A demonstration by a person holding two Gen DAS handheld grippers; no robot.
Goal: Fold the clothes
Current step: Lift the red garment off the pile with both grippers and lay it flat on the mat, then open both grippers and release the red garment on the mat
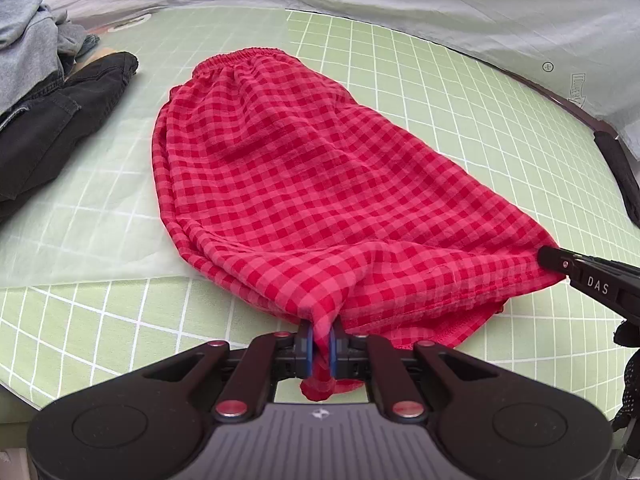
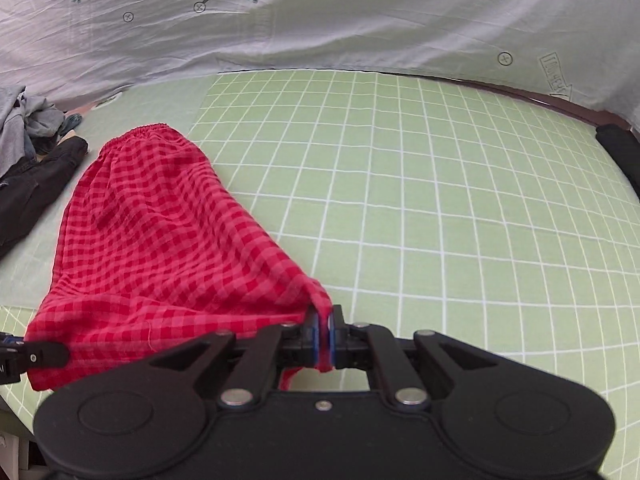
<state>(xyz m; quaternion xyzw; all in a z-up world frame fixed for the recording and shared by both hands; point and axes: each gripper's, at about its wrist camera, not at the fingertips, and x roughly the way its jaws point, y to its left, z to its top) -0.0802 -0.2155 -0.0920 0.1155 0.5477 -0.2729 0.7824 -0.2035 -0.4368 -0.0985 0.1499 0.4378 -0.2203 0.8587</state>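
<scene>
A red checked garment [image 1: 288,168] with an elastic waistband at its far end lies stretched over the green grid sheet [image 1: 420,92]. My left gripper [image 1: 321,344] is shut on a bunched corner of its near hem, cloth pinched between the blue pads. The right gripper [image 1: 560,266] shows at the right edge of the left wrist view, gripping the hem's other corner. In the right wrist view the same garment [image 2: 160,232] runs off to the left, and my right gripper [image 2: 325,338] is shut on its hem corner. The left gripper's finger [image 2: 40,354] pokes in at the lower left.
A black garment [image 1: 52,128] and a heap of grey clothes [image 1: 28,40] lie at the left. A pale printed sheet [image 2: 320,20] hangs behind the bed. A dark padded rail [image 2: 620,152] runs along the right edge. Green sheet spreads to the right of the garment.
</scene>
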